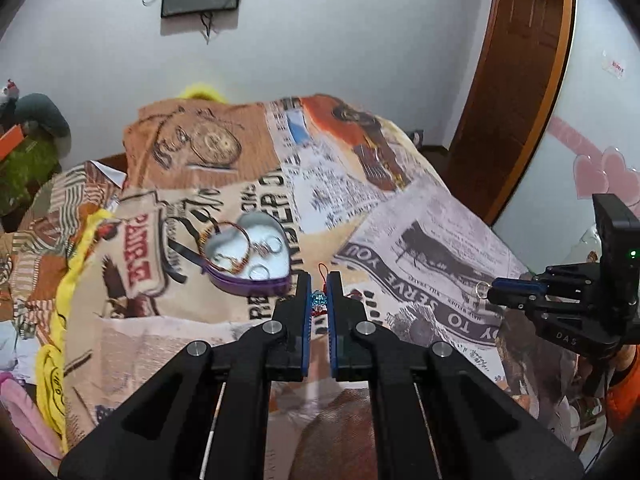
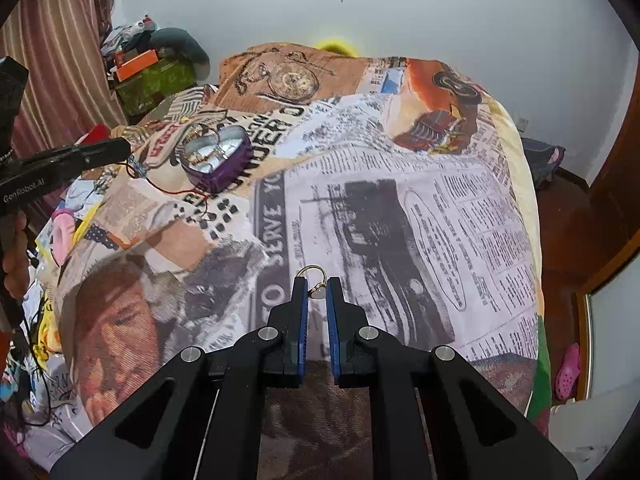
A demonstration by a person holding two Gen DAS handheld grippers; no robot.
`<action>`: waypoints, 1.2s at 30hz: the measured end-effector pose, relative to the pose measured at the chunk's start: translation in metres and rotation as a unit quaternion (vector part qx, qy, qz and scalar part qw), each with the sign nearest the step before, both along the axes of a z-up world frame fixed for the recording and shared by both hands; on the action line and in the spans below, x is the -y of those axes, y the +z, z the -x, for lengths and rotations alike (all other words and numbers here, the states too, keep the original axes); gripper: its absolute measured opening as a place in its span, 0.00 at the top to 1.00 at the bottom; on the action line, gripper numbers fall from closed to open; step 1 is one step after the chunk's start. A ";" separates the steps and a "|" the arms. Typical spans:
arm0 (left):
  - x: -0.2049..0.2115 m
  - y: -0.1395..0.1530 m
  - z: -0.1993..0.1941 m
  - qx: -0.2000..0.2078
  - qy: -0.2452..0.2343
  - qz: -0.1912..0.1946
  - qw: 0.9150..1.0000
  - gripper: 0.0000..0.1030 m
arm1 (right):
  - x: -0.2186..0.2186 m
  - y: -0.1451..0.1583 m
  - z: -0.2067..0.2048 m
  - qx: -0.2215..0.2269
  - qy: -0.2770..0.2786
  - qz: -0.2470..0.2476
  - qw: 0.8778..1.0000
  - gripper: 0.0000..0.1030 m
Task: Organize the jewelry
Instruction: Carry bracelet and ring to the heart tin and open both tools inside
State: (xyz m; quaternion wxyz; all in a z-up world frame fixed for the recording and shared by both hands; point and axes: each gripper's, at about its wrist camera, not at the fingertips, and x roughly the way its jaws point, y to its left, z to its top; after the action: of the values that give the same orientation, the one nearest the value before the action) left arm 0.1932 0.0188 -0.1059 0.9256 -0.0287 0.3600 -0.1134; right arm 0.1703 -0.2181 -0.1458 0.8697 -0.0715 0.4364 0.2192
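A heart-shaped purple tin (image 1: 248, 258) (image 2: 218, 156) lies open on the newspaper-print blanket (image 1: 420, 220), holding a beaded bangle and rings. My left gripper (image 1: 319, 282) is shut on a red cord bracelet with a blue bead (image 1: 319, 299), just right of and nearer than the tin. In the right wrist view that left gripper (image 2: 128, 150) hangs left of the tin, the red cord (image 2: 176, 192) trailing down onto the blanket. My right gripper (image 2: 316, 286) is shut on a gold ring with a pale stone (image 2: 317, 280), raised above the blanket. The left wrist view shows that right gripper (image 1: 490, 290) with its ring (image 1: 482, 289).
The blanket (image 2: 440, 220) covers a bed. Clutter with a green box (image 2: 156, 80) and an orange box (image 2: 136, 62) is piled at the far left by a striped curtain (image 2: 60, 40). A wooden door (image 1: 516, 80) stands at the right. Pink slippers (image 2: 570, 372) lie on the floor.
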 end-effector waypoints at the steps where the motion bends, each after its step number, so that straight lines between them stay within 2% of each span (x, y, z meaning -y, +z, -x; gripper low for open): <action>1: -0.002 0.003 0.002 0.004 0.002 -0.001 1.000 0.95 | -0.003 0.003 -0.001 0.003 0.002 -0.001 1.000 0.92; 18: -0.038 0.032 -0.007 0.052 0.028 -0.015 0.998 0.95 | -0.069 0.034 -0.029 0.046 0.051 -0.033 0.997 0.92; 29: -0.049 0.036 -0.036 0.069 0.027 -0.023 0.997 0.95 | -0.104 0.035 -0.063 0.047 0.069 -0.054 0.995 0.92; 36: -0.050 0.031 -0.060 0.072 0.024 -0.018 0.997 0.95 | -0.129 0.028 -0.085 0.045 0.085 -0.039 0.995 0.92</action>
State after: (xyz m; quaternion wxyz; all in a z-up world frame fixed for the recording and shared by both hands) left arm 0.2528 0.0690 -0.0751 0.9520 -0.0120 0.2933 -0.0864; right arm 0.2554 -0.0894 -0.1180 0.8685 -0.0845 0.3807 0.3059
